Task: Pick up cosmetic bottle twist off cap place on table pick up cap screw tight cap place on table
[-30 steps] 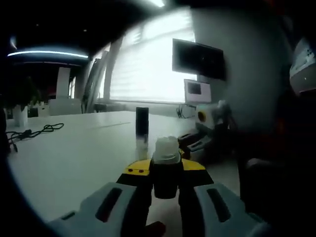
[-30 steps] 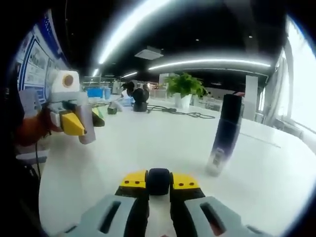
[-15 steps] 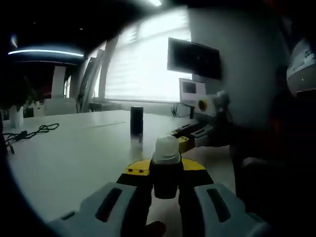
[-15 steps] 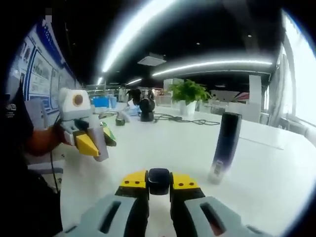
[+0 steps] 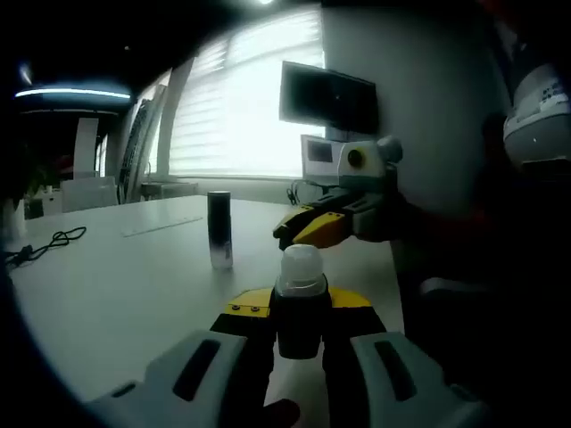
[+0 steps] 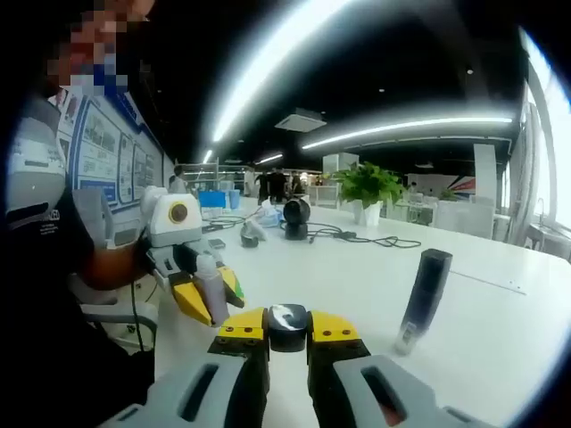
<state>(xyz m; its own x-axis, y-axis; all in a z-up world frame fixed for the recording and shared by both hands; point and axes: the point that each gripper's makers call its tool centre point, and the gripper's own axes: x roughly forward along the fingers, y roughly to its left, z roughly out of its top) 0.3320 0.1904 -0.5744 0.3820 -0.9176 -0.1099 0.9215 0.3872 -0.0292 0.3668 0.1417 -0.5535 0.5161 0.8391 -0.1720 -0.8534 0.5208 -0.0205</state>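
The left gripper (image 5: 300,323) squeezes the open bottle (image 5: 300,283), the right gripper (image 6: 286,332) pinches what looks like its dark cap (image 6: 287,323), and a tall dark tube (image 6: 423,292) stands far right on the table (image 6: 339,276).

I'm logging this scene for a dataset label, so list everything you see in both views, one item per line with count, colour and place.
Cosmetic bottle: one, pale, cap off, clamped in the left claw.
Cap: one, black, clamped in the right claw.
Tall bottle: one, dark with a pale base, standing on the table.
Table: one, white, under everything.
Cables: dark, lying on the far part of the table.
Potted plant: one, green in a white pot, at the table's far end.
Monitor: one, dark, on the wall beside the window.
Window blinds: white, bright, behind the table.
Left claw: grey with yellow tips, shut on the bottle.
Right claw: grey with yellow tips, shut on the cap.
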